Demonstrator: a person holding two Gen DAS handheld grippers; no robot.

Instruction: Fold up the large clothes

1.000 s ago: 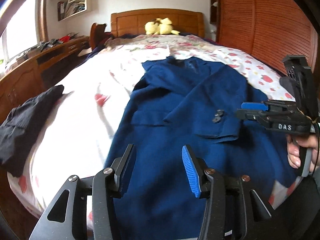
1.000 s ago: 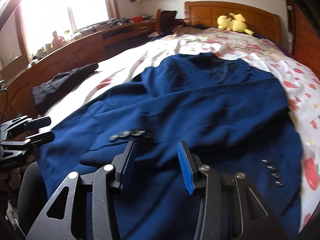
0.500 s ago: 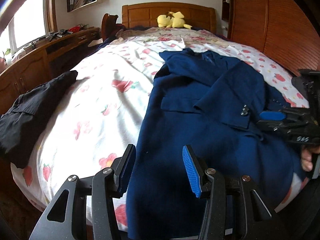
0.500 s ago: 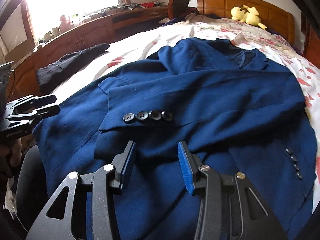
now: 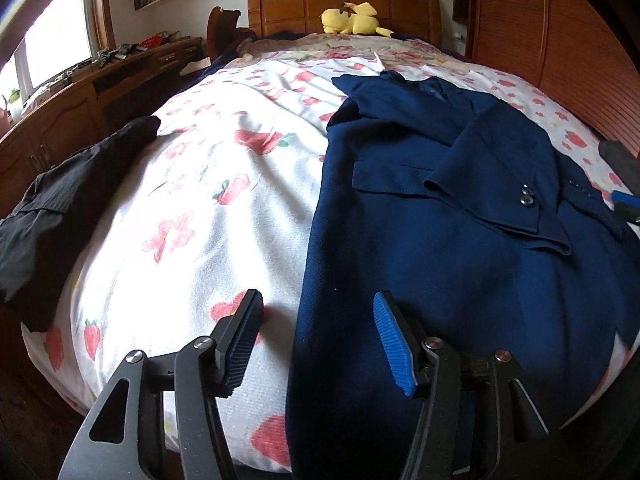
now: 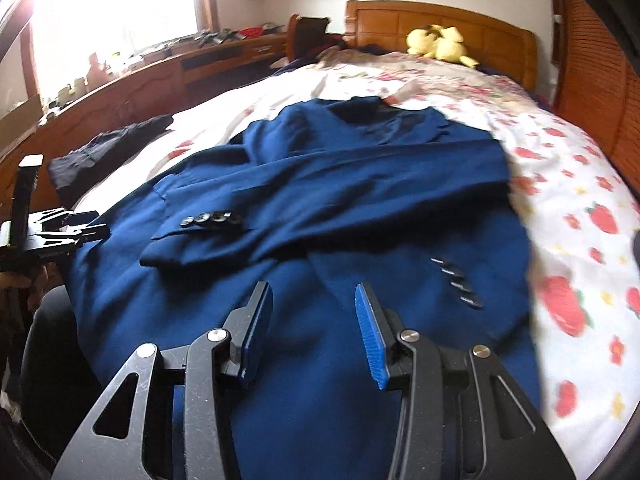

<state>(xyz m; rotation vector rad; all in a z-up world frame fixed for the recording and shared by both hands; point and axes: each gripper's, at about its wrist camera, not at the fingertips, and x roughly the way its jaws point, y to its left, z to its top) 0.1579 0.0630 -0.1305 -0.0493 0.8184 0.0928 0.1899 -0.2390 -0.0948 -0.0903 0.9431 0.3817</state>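
Left wrist: blue jacket [image 5: 440,240] on bed [image 5: 200,208]

Left wrist view: low at the bed's foot, angled down toward the carved wooden headboard [image 5: 344,4]. Right wrist view: same facing, set further right. Shared: dark blue buttoned suit jacket [image 5: 440,220] [image 6: 340,208], yellow plush toy [image 5: 352,20] [image 6: 438,46].

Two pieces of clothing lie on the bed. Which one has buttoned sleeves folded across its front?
The blue jacket. Its sleeves lie crossed over the front, button rows showing at the cuffs. The black garment lies bunched at the bed's left edge, no buttons visible.
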